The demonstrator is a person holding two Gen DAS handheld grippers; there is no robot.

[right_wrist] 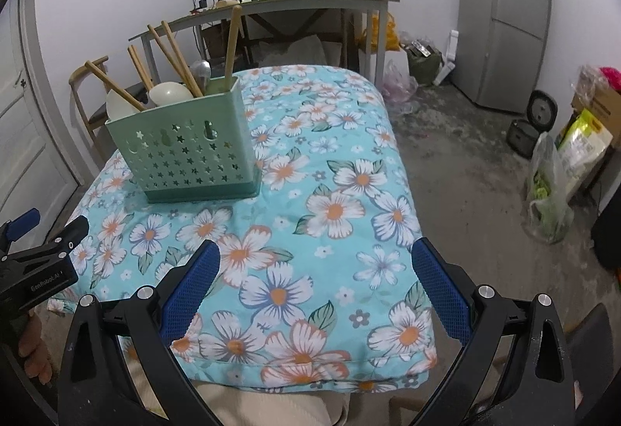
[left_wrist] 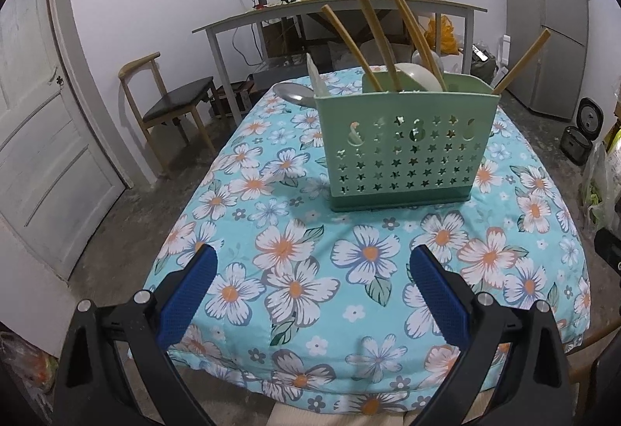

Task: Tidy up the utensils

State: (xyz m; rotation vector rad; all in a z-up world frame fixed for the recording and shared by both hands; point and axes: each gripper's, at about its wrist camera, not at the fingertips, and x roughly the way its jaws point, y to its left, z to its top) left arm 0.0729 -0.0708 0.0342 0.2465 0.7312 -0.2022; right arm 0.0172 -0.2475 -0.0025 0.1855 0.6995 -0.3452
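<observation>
Left wrist view: the left gripper (left_wrist: 312,263) hangs above the near edge of a table draped in a turquoise floral cloth (left_wrist: 295,243), its blue-padded jaws spread wide and holding nothing. A mint-green plastic utensil caddy (left_wrist: 403,150), its front wall pierced with star-shaped cutouts, stands upright toward the far end of the table, well apart from the gripper. Wooden chopsticks (left_wrist: 415,34) lean out of it at several angles beside a white ceramic spoon (left_wrist: 417,77). A metal spoon (left_wrist: 291,92) lies on the cloth just behind the caddy's left corner, near a white flat utensil (left_wrist: 315,75) angled at that corner.

Right wrist view: the right gripper (right_wrist: 315,261) hovers over the near right corner of the table, jaws likewise spread wide and empty. The caddy (right_wrist: 186,150) sits at the far left side of the cloth, chopsticks (right_wrist: 176,57) and a white spoon bowl (right_wrist: 170,92) rising from its compartments. The left gripper (right_wrist: 42,228) shows at the left edge of the view, its body carrying white lettering that appears to read "GenRobot.AI". A grey refrigerator (right_wrist: 504,18) stands against the back wall.
</observation>
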